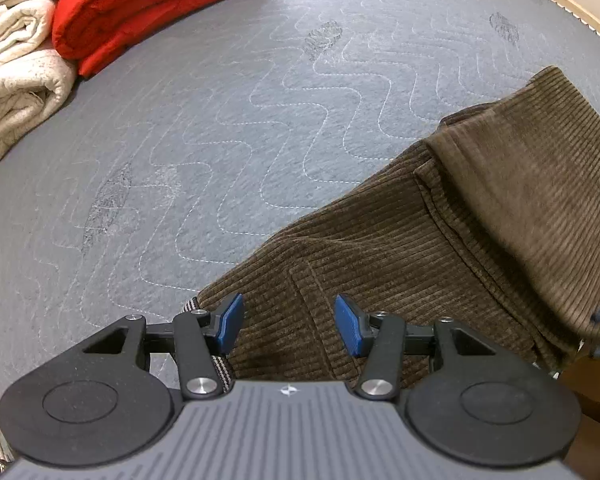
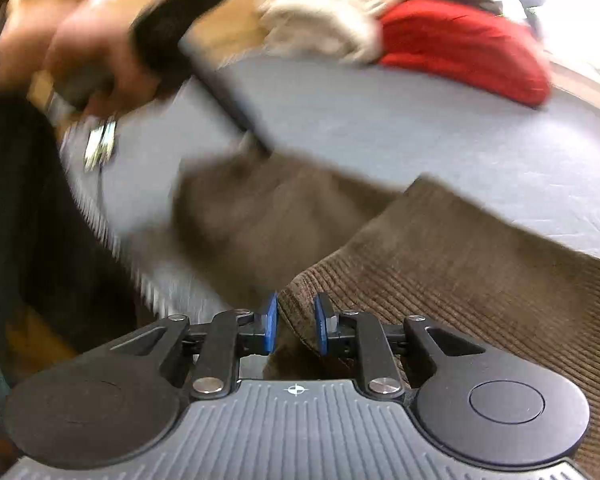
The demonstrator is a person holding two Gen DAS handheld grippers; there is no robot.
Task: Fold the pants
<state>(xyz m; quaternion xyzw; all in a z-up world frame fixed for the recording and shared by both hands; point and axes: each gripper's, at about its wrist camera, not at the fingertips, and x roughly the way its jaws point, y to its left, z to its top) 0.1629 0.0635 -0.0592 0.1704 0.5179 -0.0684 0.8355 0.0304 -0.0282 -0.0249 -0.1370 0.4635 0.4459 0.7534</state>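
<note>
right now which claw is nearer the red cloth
Left. The left claw sits over the brown pants, with the red cloth across the grey mat. The right claw is further away.

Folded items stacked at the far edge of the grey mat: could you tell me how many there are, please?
2 visible: a red folded cloth and a cream folded cloth touching it at the frame's left edge. More may lie beyond the frame.
</note>
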